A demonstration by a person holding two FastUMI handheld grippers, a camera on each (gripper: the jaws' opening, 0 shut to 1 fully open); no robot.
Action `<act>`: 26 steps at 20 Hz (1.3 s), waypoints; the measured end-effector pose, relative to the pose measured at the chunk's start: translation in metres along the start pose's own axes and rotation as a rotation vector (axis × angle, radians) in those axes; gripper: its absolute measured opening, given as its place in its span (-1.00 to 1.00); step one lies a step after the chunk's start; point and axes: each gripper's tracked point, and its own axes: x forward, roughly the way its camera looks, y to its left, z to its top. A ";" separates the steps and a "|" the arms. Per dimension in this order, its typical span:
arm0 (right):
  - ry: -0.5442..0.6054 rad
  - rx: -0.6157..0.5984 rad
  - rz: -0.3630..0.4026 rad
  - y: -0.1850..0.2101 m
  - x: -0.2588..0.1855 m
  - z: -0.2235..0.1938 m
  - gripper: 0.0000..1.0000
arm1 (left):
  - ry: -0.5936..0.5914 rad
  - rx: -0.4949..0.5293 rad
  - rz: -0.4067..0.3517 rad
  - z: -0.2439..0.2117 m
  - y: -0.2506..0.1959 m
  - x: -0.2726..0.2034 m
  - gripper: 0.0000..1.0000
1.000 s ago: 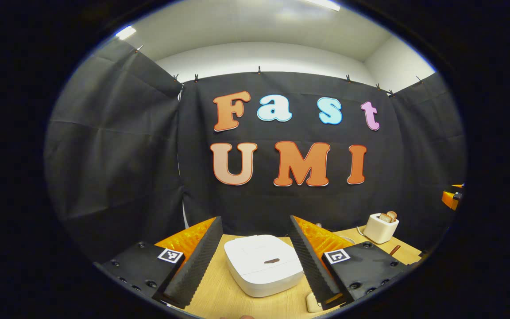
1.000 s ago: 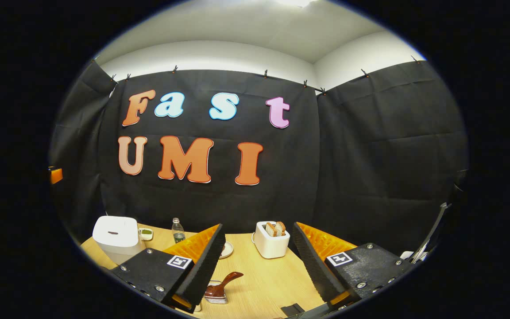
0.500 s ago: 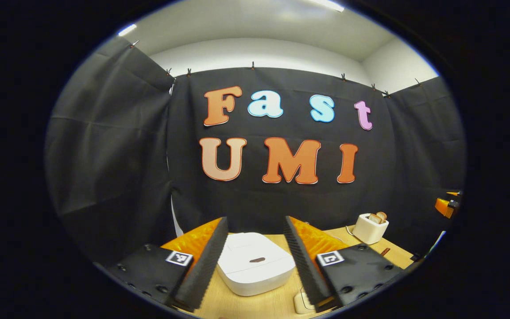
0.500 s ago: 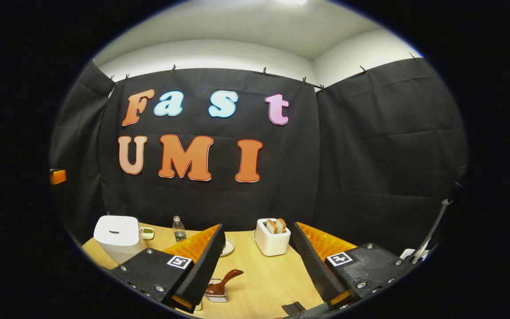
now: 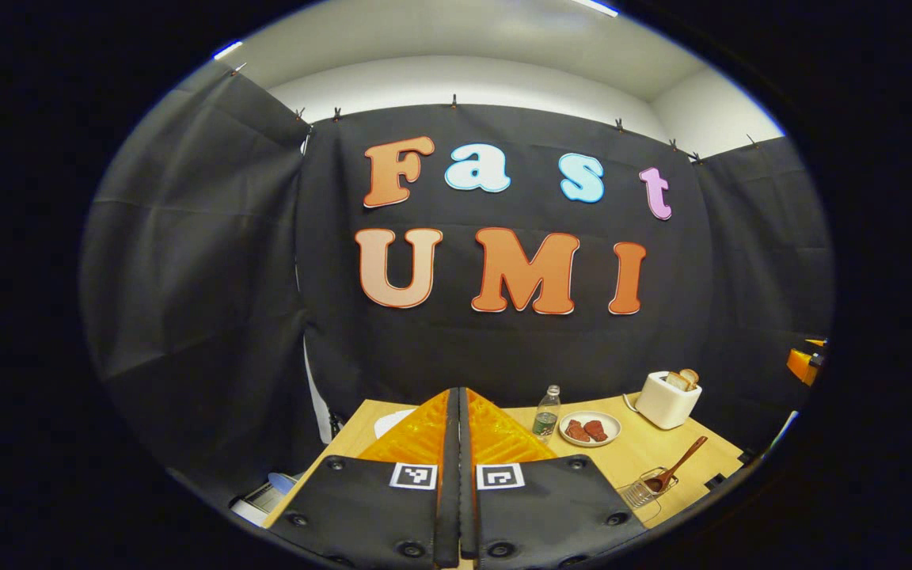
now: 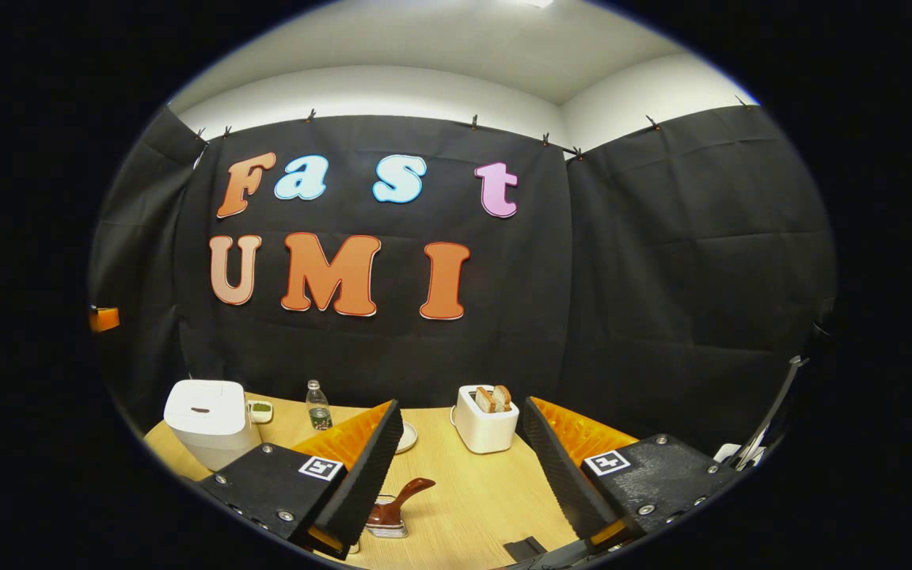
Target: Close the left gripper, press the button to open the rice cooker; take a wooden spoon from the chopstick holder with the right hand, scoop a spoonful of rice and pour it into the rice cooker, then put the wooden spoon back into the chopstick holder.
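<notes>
Black cloth walls point(image 6: 662, 277) surround a light wooden table point(image 6: 472, 491) under a white ceiling point(image 5: 464, 39).

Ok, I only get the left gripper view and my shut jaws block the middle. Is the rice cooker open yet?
Observer: Not yet. In the right gripper view the white rice cooker sits with its lid down.
Operator: Is the other gripper holding the spoon?
Observer: No. The right gripper has its jaws wide open and grips nothing; the wooden spoon rests in the chopstick holder.
Operator: Anything by the cooker?
Observer: A small dish with something green, close beside it; I can't tell if they touch.
</notes>
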 end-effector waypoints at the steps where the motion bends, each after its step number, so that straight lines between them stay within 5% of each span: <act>1: 0.003 0.003 0.001 0.001 0.000 -0.002 0.90 | 0.009 0.005 -0.009 -0.005 -0.002 0.005 -0.92; 18: 0.084 -0.029 -0.051 -0.023 0.015 -0.023 0.91 | 0.362 -0.003 -0.082 -0.168 -0.022 0.153 -0.91; 26: 0.115 -0.045 -0.068 -0.031 0.023 -0.033 0.92 | 0.509 -0.040 -0.057 -0.224 -0.012 0.165 -0.92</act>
